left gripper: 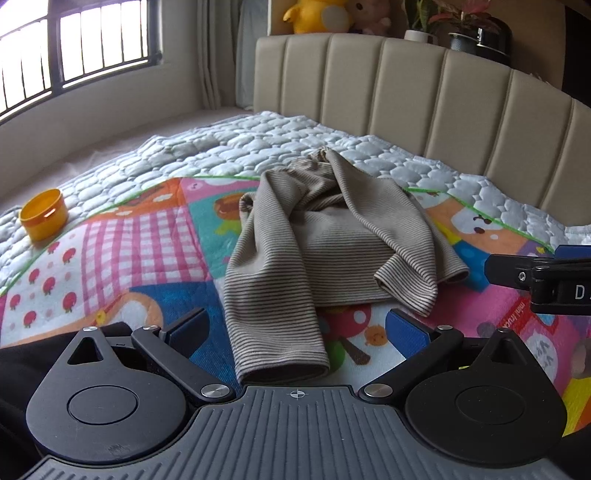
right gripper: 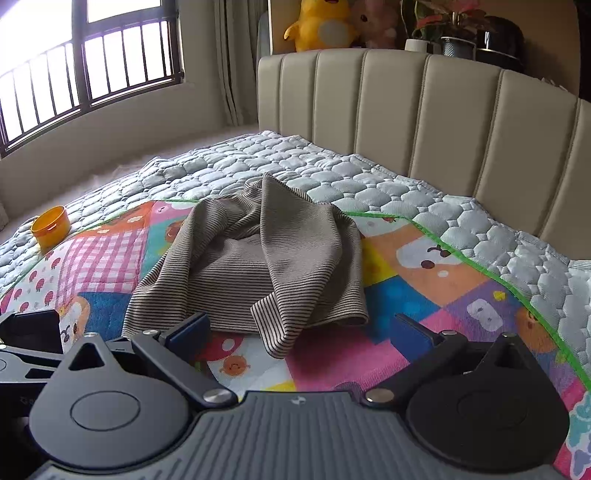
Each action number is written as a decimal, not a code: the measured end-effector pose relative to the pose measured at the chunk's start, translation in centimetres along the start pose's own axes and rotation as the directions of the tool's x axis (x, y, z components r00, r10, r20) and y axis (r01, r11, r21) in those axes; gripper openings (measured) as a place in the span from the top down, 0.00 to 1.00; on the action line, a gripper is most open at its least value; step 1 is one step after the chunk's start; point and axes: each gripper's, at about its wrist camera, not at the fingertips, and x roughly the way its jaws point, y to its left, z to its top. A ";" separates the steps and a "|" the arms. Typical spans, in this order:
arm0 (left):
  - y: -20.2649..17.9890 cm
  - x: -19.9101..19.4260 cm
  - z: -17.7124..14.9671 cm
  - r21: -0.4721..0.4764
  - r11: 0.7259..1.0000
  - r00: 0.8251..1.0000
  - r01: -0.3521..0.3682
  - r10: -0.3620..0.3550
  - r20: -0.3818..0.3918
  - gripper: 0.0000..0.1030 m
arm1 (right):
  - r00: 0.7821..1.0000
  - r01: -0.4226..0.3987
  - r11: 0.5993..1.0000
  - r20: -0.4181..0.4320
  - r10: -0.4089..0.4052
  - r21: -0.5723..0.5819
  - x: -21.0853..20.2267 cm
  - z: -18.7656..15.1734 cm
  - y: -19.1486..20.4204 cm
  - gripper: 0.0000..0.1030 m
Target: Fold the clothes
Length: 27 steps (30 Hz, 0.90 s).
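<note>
Both tools tilt downward toward the bed, each with its blue-padded fingers spread wide and nothing between the pads. The left hand-held gripper (left gripper: pixel 297 328) hangs just above the cuff end of a sleeve of the brown striped top (left gripper: pixel 325 236); that sleeve runs from the crumpled body of the garment toward the tool and ends in the gap between its spread fingers, touching neither pad. The right hand-held gripper (right gripper: pixel 299 330) hovers over the colourful patchwork play mat (right gripper: pixel 424 280), with the top's other sleeve cuff lying just ahead of it, nearer its left finger, and the bunched hem just beyond. In the left wrist view the right tool's black finger enters from the right edge, and a white letter "D" can be read on it; on the mat just below that finger a red patch carries small printed words too fine to read. The top lies in a heap in the middle of the mat, sleeves draped over its body, its neck end pointing away from both tools. Far off to the left an orange plastic cup (left gripper: pixel 43 213) lies tipped on the pale quilted bedspread (left gripper: pixel 258 144). Beyond stands the beige padded headboard (left gripper: pixel 406 92), with a yellow plush toy (left gripper: pixel 314 14) and potted plants (left gripper: pixel 458 22) on the ledge behind it.
</note>
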 end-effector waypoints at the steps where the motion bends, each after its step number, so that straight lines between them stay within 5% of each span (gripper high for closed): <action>1: 0.0 0.0 0.0 0.002 1.000 1.000 -0.002 0.002 0.002 0.00 | 1.000 0.001 1.000 -0.001 -0.001 -0.001 0.0 0.0 0.0 0.00; 27: 0.3 0.1 -0.3 -0.013 1.000 1.000 -0.005 0.005 -0.008 0.00 | 0.999 0.031 0.997 -0.002 -0.032 -0.067 0.4 -1.0 1.0 0.00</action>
